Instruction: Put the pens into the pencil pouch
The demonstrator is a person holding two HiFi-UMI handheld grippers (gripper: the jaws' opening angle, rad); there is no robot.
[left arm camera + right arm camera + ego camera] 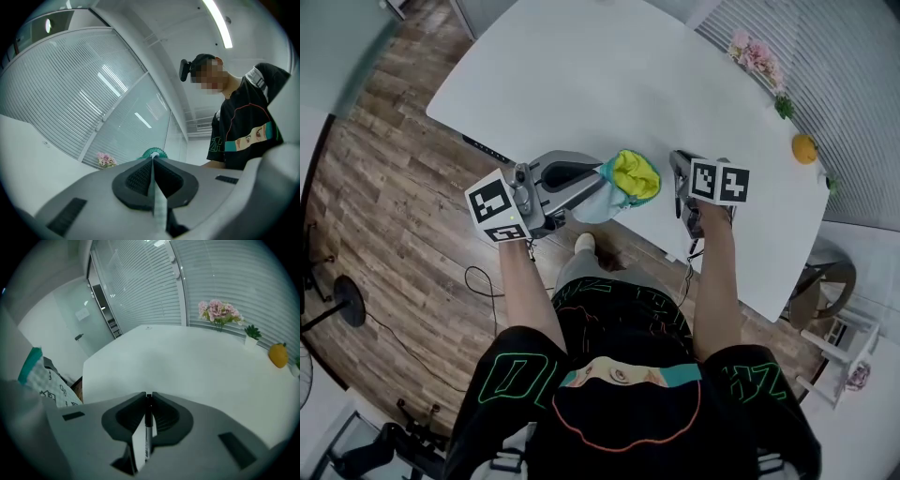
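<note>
Presently my right gripper (680, 167) grips a pen (146, 432) lengthwise between narrowed fingers (127, 416), the pencil pouch (628, 178) gaping just to its left, edge pinched in my left gripper (592, 174).

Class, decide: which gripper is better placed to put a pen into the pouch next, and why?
Right. The right gripper is shut on a pen beside the open mouth of the pouch; the left gripper is clamped on the pouch's edge, holding it up.
</note>
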